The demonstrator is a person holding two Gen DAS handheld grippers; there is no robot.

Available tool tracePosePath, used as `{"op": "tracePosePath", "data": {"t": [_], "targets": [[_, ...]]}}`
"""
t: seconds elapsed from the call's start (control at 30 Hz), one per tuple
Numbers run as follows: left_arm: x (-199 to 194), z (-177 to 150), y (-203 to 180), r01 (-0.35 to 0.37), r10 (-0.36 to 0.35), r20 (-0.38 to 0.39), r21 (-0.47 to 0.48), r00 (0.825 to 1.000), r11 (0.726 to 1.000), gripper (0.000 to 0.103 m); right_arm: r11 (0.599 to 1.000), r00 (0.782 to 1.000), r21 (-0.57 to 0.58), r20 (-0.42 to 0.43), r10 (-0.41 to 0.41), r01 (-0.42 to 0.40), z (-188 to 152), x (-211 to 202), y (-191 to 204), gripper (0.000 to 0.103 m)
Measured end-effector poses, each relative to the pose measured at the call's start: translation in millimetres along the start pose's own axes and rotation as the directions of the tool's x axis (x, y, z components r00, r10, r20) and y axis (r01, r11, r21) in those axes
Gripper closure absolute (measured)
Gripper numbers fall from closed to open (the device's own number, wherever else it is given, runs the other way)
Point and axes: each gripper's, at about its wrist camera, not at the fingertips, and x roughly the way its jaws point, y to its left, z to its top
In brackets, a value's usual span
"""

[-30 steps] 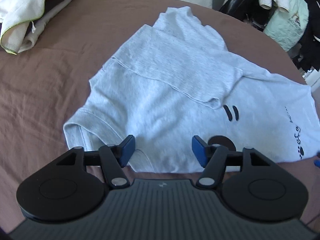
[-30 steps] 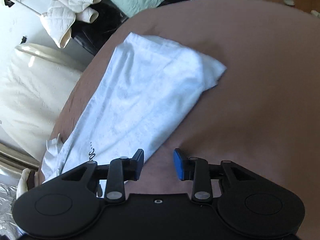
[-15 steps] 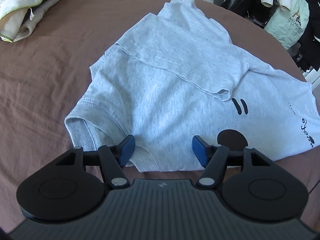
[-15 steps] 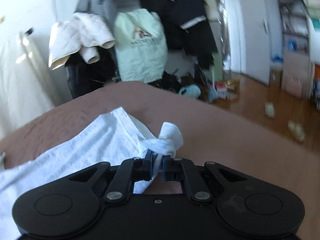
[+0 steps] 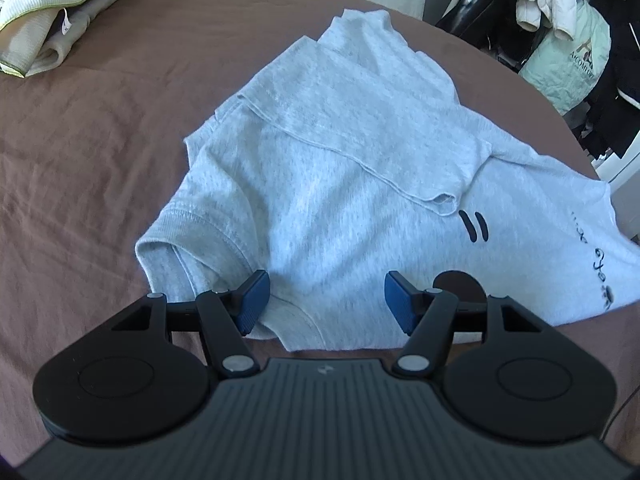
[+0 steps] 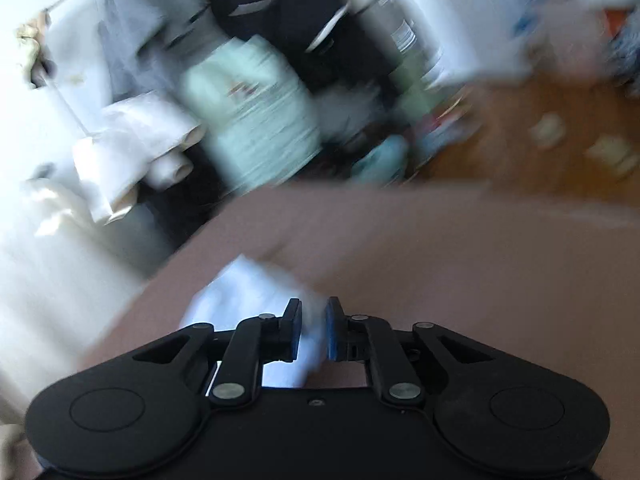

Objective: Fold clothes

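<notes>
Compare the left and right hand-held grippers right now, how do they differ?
The left hand-held gripper is wide open and holds nothing above the grey T-shirt; the right hand-held gripper is nearly closed on pale cloth. The left view is sharp, the right blurred. Both have blue pads.

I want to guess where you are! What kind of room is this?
Probably a bedroom. A grey T-shirt lies on a brown bedsheet, folded clothes sit near its corner, and more clothes hang on a crowded rack beside it.
</notes>
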Motion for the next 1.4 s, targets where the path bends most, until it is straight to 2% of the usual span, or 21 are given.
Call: {"op": "tracePosePath", "data": {"t": [0.1, 0.2, 0.27, 0.33, 0.37, 0.43, 0.47, 0.5, 0.57, 0.6, 0.7, 0.8, 0.83, 0.9, 0.97, 1.07, 1.13, 1.17, 1.2, 1.23, 1.4], "targets": [[-0.1, 0.5, 0.3, 0.007, -0.007, 0.007, 0.001, 1.0, 1.0, 0.04, 1.0, 1.0, -0.026, 0.018, -0.011, 0.012, 16.8, -8.3, -3.9, 0.082], [-0.3, 2.1, -4.1, 0.011, -0.011, 0.019, 0.023, 1.0, 1.0, 0.04, 0.975, 0.998, -0.217, -0.034, -0.059, 0.051, 6.9, -7.6, 21.5, 0.082], [-1.3, 3.2, -7.0, 0.015, -0.017, 0.033, 0.034, 0.999, 0.999, 0.04, 0.946, 0.995, -0.324, -0.099, -0.024, -0.01, -8.9, -6.0, 45.9, 0.082], [-3.4, 6.3, -8.0, 0.018, -0.02, 0.056, 0.042, 0.998, 0.999, 0.04, 0.891, 0.984, -0.442, -0.174, 0.028, -0.104, -30.7, 1.2, 83.2, 0.081], [-6.1, 8.1, -7.3, 0.022, -0.026, 0.078, 0.043, 0.997, 0.999, 0.04, 0.851, 0.974, -0.499, -0.217, 0.057, -0.161, -44.2, 4.9, 106.0, 0.079], [-15.5, 12.2, -1.7, 0.064, -0.069, 0.15, 0.036, 0.986, 0.997, 0.04, 0.777, 0.939, -0.561, -0.326, 0.11, -0.286, -73.8, 14.3, 151.6, 0.065], [-18.2, 15.6, 2.1, 0.081, -0.084, 0.171, 0.027, 0.982, 0.996, 0.04, 0.738, 0.913, -0.579, -0.388, 0.125, -0.347, -89.5, 20.4, 176.1, 0.055], [-20.3, 19.4, 6.3, 0.096, -0.098, 0.188, 0.017, 0.977, 0.995, 0.04, 0.688, 0.878, -0.596, -0.462, 0.127, -0.413, -106.6, 27.8, 205.1, 0.055], [-19.8, 24.5, 11.1, 0.075, -0.079, 0.194, 0.025, 0.978, 0.997, 0.04, 0.541, 0.813, -0.645, -0.567, 0.136, -0.54, -137.7, 34.1, 264.2, 0.055], [-19.2, 25.8, 12.9, 0.055, -0.06, 0.195, 0.031, 0.979, 0.998, 0.04, 0.439, 0.791, -0.68, -0.597, 0.133, -0.587, -154.1, 32.2, 293.2, 0.055], [-15.3, 27.0, 22.2, 0.047, -0.052, 0.186, 0.028, 0.981, 0.998, 0.04, 0.081, 0.724, -0.719, -0.687, 0.068, -0.69, -198.8, 22.8, 370.0, 0.054], [-9.9, 28.3, 32.5, 0.031, -0.03, 0.167, -0.001, 0.985, 1.0, 0.04, -0.268, 0.655, -0.621, -0.754, -0.053, -0.737, -241.4, -2.0, 416.9, 0.053], [-8.6, 28.6, 35.4, 0.004, -0.004, 0.158, 0.001, 0.987, 1.0, 0.04, -0.339, 0.652, -0.597, -0.755, -0.069, -0.727, -252.4, -9.8, 421.0, 0.05], [-9.2, 29.7, 47.2, -0.064, 0.064, 0.139, -0.005, 0.988, 0.998, 0.039, -0.427, 0.663, -0.582, -0.747, -0.055, -0.692, -267.0, -9.0, 417.1, 0.046], [-9.1, 34.4, 69.2, -0.084, 0.092, 0.105, -0.075, 0.99, 0.994, 0.038, -0.511, 0.672, -0.563, -0.739, -0.04, -0.649, -281.6, -8.3, 413.2, 0.046], [-10.3, 36.4, 102.2, 0.004, 0.023, 0.122, -0.215, 0.992, 0.977, 0.038, -0.628, 0.685, -0.526, -0.729, -0.015, -0.574, -303.5, -7.2, 407.3, 0.046], [-6.4, 35.4, 107.8, 0.035, -0.004, 0.129, -0.234, 0.992, 0.972, 0.038, -0.698, 0.691, -0.496, -0.723, 0.003, -0.516, -318.1, -6.4, 403.4, 0.047], [-3.6, 35.0, 106.7, 0.033, -0.004, 0.131, -0.222, 0.991, 0.974, 0.038, -0.707, 0.69, -0.497, -0.724, 0.018, -0.503, -320.4, -4.8, 404.2, 0.056], [-1.6, 34.4, 103.9, 0.023, 0.005, 0.138, -0.206, 0.99, 0.978, 0.038, -0.67, 0.69, -0.53, -0.723, 0.037, -0.519, -314.6, 0.8, 410.9, 0.083], [-1.5, 33.7, 102.4, 0.03, 0.005, 0.16, -0.211, 0.987, 0.977, 0.038, -0.621, 0.703, -0.573, -0.709, 0.049, -0.534, -309.1, 9.4, 420.0, 0.1], [0.9, 34.6, 102.5, 0.124, -0.068, 0.227, -0.244, 0.971, 0.962, 0.038, -0.314, 0.759, -0.743, -0.644, 0.095, -0.591, -263.5, 56.8, 463.8, 0.1]]}}
